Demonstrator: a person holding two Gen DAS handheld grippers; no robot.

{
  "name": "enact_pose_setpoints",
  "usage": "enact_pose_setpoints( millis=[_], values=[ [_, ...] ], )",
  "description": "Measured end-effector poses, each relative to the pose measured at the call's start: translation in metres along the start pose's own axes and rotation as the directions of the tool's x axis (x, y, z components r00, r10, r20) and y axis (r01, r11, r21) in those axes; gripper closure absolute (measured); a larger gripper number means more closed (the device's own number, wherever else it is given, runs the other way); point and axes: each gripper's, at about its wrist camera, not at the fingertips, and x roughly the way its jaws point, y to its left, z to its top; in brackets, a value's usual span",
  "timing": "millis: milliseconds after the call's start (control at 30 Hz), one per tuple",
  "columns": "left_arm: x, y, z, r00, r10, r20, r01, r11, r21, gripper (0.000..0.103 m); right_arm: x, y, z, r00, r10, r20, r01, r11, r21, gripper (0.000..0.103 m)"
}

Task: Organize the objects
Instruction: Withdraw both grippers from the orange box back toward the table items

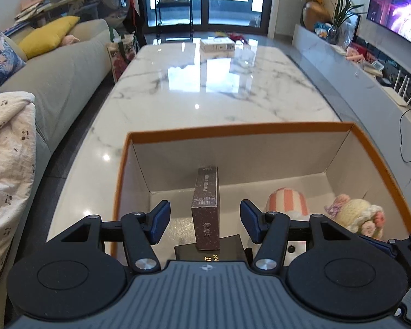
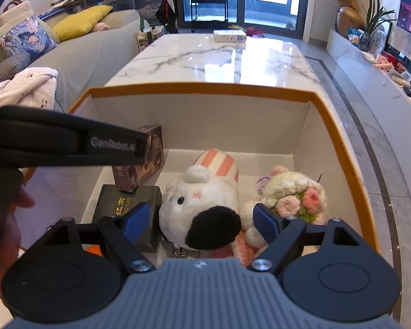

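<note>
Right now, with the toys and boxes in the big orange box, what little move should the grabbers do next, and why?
Probably lift both grippers up and out. The left gripper is open, its pads clear of the brown box leaning on the black box. The right gripper is open around the plush dog. Everything already lies inside the orange-rimmed box.

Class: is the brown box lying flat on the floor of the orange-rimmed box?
No. The brown box stands tilted, one end propped on the black box.
</note>
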Motion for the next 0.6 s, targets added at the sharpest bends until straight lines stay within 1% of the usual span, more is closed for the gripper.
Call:
enact_pose_setpoints(
  millis=[233,467,600],
  values=[
    [-0.032,-0.003,-0.007,0.998,0.003,0.060,-0.003,1.000,0.007,0.037,-0.032,-0.001,-0.009,0.998,-0.005,0.063,0.004,1.000,0.003,0.019],
    [-0.061,-0.007,-0.028,0.996,0.010,0.093,-0.014,0.999,0.037,0.035,-0.071,-0.004,-0.020,0.990,-0.024,0.137,0.024,1.000,-0.002,0.016],
    [-0.075,-0.008,-0.040,0.994,0.025,0.110,-0.032,0.997,0.068,0.035,-0.088,-0.004,-0.028,0.987,-0.036,0.158,0.040,0.999,-0.022,0.015]
  ],
)
